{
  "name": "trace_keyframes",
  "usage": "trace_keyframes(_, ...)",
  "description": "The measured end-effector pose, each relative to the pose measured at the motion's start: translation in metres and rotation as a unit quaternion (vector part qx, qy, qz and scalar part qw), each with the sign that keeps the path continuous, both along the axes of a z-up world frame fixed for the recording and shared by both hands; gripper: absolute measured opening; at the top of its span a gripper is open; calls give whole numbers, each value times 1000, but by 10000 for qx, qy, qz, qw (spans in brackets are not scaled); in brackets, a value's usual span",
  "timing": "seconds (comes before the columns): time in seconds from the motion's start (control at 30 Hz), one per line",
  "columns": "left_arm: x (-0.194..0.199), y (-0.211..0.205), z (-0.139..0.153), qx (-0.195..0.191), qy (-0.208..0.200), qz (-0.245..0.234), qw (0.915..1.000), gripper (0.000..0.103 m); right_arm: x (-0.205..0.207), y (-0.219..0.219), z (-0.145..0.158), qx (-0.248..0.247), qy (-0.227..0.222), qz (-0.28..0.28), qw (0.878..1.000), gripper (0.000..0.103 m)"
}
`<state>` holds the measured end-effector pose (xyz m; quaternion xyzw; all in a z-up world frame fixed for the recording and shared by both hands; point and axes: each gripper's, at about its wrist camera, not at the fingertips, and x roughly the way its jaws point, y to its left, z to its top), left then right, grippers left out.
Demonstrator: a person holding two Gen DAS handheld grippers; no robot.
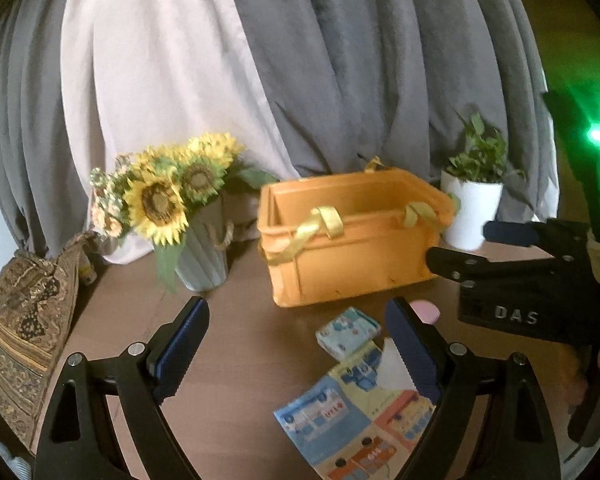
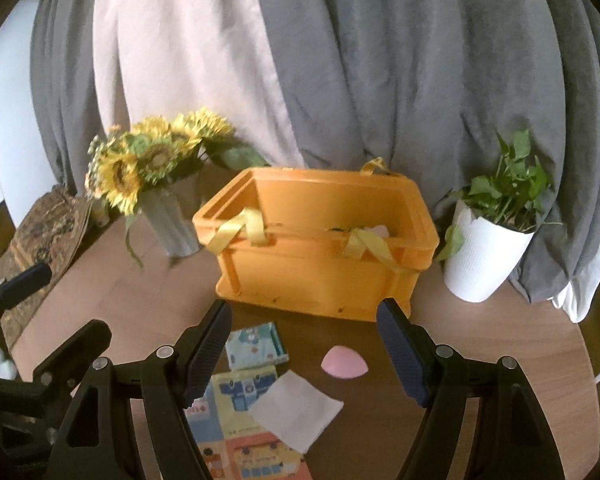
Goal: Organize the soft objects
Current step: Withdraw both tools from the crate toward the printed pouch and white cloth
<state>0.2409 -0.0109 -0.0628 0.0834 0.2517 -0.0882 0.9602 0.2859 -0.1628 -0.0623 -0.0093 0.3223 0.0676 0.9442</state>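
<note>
An orange crate [image 1: 352, 240] [image 2: 320, 256] with yellow ribbon handles stands mid-table; something pale shows inside it in the right wrist view. In front of it lie a small folded blue patterned cloth [image 1: 348, 332] [image 2: 256, 346], a larger bus-print cloth [image 1: 352, 420] [image 2: 244, 432], a white square cloth [image 2: 296, 410] [image 1: 392, 368] and a pink sponge [image 2: 345, 362] [image 1: 426, 311]. My left gripper [image 1: 300, 352] is open and empty above the table, left of the cloths. My right gripper [image 2: 304, 352] is open and empty above the cloths; it also shows in the left wrist view [image 1: 460, 248].
A sunflower bouquet in a grey vase [image 1: 196, 256] [image 2: 172, 220] stands left of the crate. A white potted plant [image 1: 472, 208] [image 2: 488, 256] stands to its right. A patterned cushion [image 1: 24, 320] [image 2: 48, 224] lies at the far left. Grey and white curtains hang behind.
</note>
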Motion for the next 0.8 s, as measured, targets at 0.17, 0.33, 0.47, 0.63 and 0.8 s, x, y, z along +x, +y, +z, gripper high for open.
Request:
trace_keyframes(0.17, -5, -5, -19, 5, 283, -101, 9995, 91, -1, 3, -16, -123, 196, 255, 9994, 76)
trace_keyframes(0.33, -4, -11, -41, 84, 606, -115, 9981, 90, 0, 2, -34, -223, 438, 382, 9981, 76)
trace_keyframes(0.47, 0, -13, -56, 38, 861, -106, 9962, 90, 2, 2, -51, -255, 675, 468, 9963, 76)
trace_keyframes(0.63, 8, -17, -76, 78, 1140, -51, 9934, 90, 7, 2, -69, -273, 909, 569, 9939, 76)
trace_keyframes(0.8, 18, -17, -98, -33, 1492, 24, 9888, 90, 14, 3, -87, -292, 1105, 675, 9911, 76)
